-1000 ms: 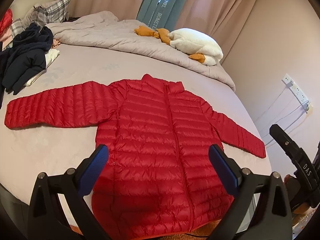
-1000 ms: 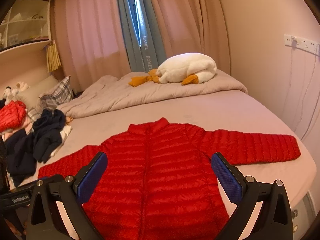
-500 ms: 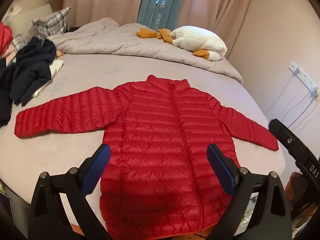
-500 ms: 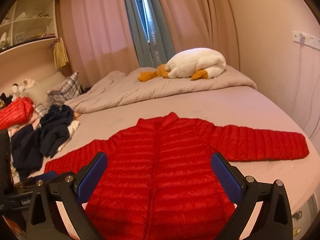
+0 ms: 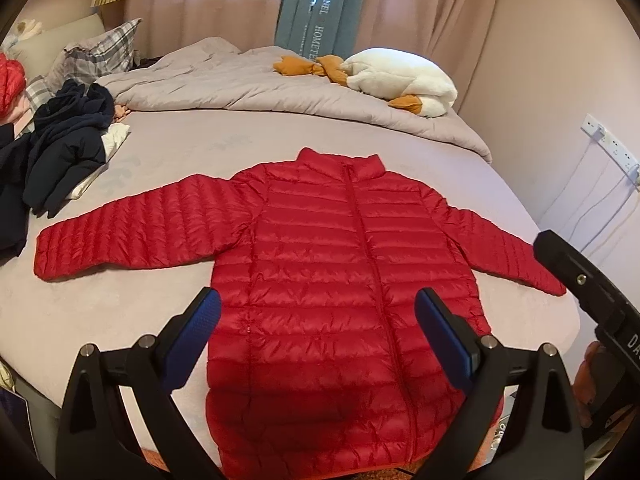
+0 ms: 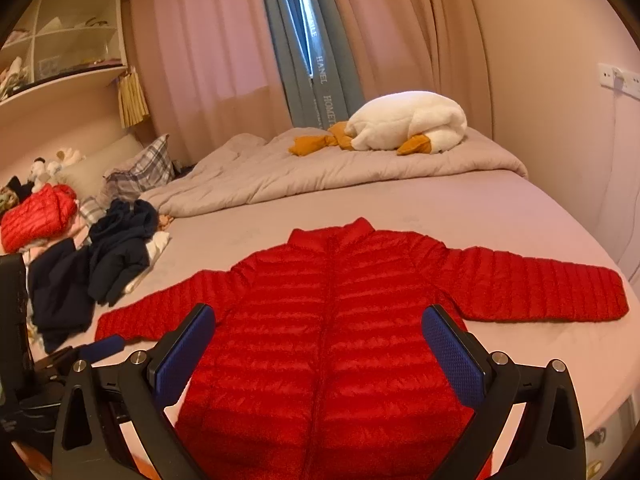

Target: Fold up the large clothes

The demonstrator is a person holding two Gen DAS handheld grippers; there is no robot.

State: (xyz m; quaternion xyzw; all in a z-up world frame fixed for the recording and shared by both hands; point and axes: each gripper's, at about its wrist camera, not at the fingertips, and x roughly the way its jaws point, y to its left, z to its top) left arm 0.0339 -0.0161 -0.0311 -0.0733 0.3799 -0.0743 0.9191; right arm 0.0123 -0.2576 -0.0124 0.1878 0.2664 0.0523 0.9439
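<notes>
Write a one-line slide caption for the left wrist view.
Open left gripper poised above a red puffer jacket spread flat, sleeves out, on the bed.

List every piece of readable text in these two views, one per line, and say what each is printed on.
"HANEL" and "HOMETE…", cut off below: blue-grey curtain.
"DA…", cut off by the frame: black body of the right gripper.
Red jacket, bedding, socket strip: no readable text.
</notes>
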